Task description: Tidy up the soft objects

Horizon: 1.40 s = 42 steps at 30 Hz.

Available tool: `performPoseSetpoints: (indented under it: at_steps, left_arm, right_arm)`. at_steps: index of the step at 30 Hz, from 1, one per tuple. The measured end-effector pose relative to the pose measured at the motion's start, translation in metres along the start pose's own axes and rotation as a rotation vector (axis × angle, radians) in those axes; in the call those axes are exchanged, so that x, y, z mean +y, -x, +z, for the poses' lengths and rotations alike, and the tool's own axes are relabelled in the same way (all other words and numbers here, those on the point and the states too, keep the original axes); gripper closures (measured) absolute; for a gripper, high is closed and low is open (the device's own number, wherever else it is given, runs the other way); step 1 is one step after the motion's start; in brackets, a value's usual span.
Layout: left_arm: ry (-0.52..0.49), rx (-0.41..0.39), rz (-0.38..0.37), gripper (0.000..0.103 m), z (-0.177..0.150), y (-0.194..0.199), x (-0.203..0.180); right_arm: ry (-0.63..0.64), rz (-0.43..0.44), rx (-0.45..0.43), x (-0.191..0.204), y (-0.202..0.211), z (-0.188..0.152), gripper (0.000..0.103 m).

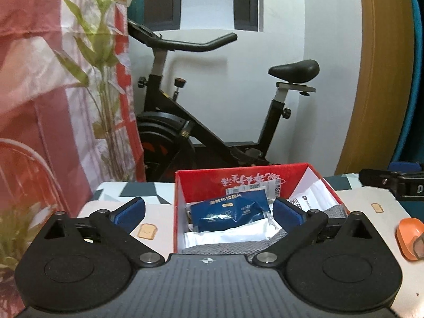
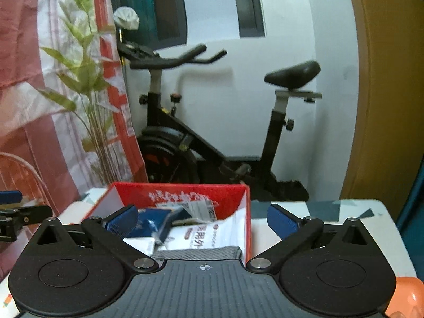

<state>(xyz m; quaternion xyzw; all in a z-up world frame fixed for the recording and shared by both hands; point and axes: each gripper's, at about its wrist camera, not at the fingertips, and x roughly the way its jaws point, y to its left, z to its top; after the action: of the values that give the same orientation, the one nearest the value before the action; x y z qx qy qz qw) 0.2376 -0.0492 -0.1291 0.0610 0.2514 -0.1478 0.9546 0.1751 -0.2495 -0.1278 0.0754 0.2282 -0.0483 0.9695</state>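
A red cardboard box (image 1: 201, 182) stands on the table, also in the right wrist view (image 2: 185, 193). Inside lie a blue soft packet (image 1: 228, 209), white plastic packets (image 1: 225, 234) and a grey cloth (image 1: 225, 246); the right wrist view shows the blue packet (image 2: 151, 220), a white packet (image 2: 201, 235) and the grey cloth (image 2: 198, 253). My left gripper (image 1: 209, 209) is open and empty, hovering over the box's near side. My right gripper (image 2: 202, 220) is open and empty, straddling the box's right wall. The right gripper's side shows at the left view's far right (image 1: 397, 181).
An exercise bike (image 1: 212, 122) stands behind the table against the white wall. A red-white curtain and a green plant (image 1: 106, 79) are at the left. An orange object (image 1: 409, 238) lies on the patterned tablecloth (image 1: 371, 212) at the right.
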Motion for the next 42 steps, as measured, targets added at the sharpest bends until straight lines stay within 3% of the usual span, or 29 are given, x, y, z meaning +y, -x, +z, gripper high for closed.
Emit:
performPoseSetpoints:
  at_steps: [8,15,23,32,42]
  left_arm:
    - [-0.046,-0.077,0.115,0.0,0.011,0.048,-0.007]
    - [0.0,-0.158,0.091,0.0,0.024,0.107,-0.004]
    - [0.054,-0.2,0.075,0.0,0.024,0.177,0.0]
    - [0.066,-0.231,0.131,0.0,0.013,0.236,-0.001]
    - [0.086,-0.24,0.169,0.0,0.0,0.264,-0.001]
  right_arm:
    - [0.015,0.015,-0.084,0.024,0.061,0.019,0.0]
    - [-0.018,-0.005,-0.149,0.042,0.124,0.032,0.0]
    - [-0.068,-0.012,-0.255,0.062,0.196,0.029,0.0]
    - [-0.002,-0.024,-0.249,0.092,0.248,0.017,0.0]
    - [0.032,-0.042,-0.238,0.108,0.262,0.008,0.0]
